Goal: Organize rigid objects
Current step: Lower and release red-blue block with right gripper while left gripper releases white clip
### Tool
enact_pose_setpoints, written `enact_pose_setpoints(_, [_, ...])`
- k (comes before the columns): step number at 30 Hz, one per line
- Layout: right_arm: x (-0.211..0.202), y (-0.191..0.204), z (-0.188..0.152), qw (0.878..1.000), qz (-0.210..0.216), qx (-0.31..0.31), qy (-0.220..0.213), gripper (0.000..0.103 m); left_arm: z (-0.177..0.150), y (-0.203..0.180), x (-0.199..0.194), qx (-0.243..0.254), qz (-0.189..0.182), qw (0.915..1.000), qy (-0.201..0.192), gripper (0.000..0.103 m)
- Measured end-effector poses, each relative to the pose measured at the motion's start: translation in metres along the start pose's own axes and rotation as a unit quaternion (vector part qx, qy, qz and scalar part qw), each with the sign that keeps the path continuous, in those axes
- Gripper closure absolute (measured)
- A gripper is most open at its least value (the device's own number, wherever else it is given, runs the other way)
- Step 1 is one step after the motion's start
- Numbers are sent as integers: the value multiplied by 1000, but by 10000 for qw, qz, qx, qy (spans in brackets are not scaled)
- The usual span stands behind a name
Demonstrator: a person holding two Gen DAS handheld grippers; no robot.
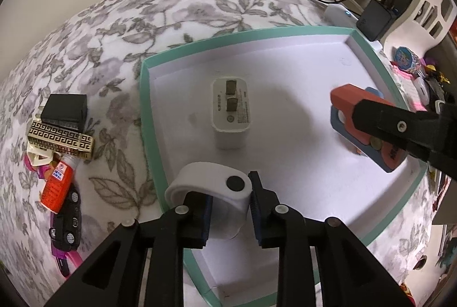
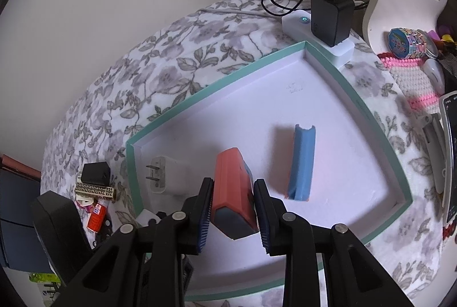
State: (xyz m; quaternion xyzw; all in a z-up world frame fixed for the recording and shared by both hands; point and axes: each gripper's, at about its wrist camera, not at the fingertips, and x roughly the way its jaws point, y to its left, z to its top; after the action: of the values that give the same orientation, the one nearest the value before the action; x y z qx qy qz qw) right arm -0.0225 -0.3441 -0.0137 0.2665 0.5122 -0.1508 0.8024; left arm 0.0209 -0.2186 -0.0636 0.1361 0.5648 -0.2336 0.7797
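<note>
Over the teal-rimmed tray (image 2: 182, 104), the left gripper (image 1: 230, 210) clamps a white curved holder (image 1: 211, 187) and the right gripper (image 2: 232, 210) an orange-and-grey block (image 2: 232, 193) — either could topple the upright white charger (image 1: 231, 113) if lowered carelessly.

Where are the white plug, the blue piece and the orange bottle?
White plug (image 1: 230, 113): left wrist view, on its pronged face.
Blue piece (image 2: 302, 161): right wrist view, middle of its long side.
Orange bottle (image 1: 55, 188): left wrist view, on its label.
</note>
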Motion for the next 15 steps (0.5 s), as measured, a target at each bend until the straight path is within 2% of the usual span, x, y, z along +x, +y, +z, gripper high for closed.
enact_pose_setpoints(10, [-6, 3, 1, 9999, 30, -56, -81, 71, 1, -1, -3, 9, 10, 10000, 18, 76])
enact_pose_setpoints(15, [-15, 6, 2, 9997, 20, -107, -221, 67, 2, 4, -9, -123, -63, 9999, -4, 66])
